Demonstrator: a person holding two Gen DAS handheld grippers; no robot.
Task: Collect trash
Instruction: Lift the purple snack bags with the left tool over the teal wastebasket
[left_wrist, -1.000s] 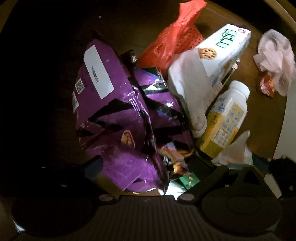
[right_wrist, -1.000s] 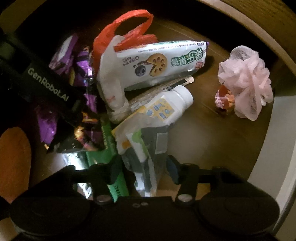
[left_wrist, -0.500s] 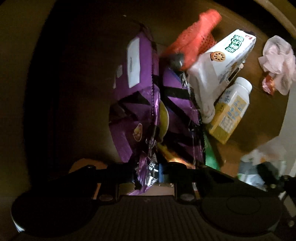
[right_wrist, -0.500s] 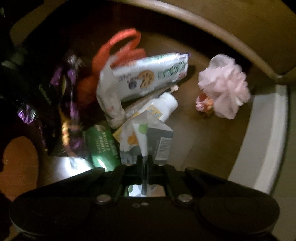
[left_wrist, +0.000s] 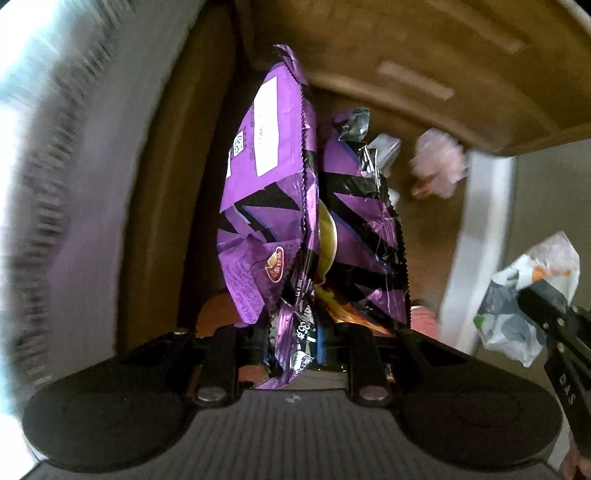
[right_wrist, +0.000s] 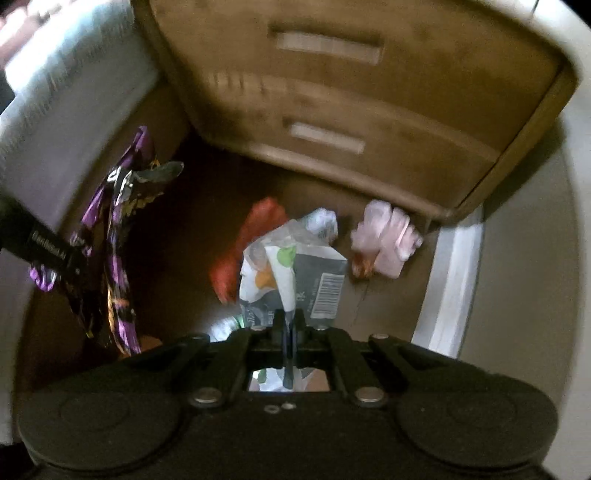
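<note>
Floor (right_wrist: 177, 236) of dark wood beneath drawers (right_wrist: 332, 110); left gripper (left_wrist: 295, 339) clamps purple wrappers (left_wrist: 273, 206), right gripper (right_wrist: 288, 325) pinches a pouch (right_wrist: 295, 273)

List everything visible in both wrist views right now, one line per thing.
purple snack bags: two, purple and black, hanging from the left gripper
grey-white pouch: one, grey, white, green and orange, hanging from the right gripper
red plastic bag: one, red, on the floor below
pink crumpled wad: one, pale pink, on the floor by the drawer unit
drawer unit: one, brown, behind the trash
left gripper: one, black, shut on the bags
right gripper: one, black, shut on the pouch
</note>
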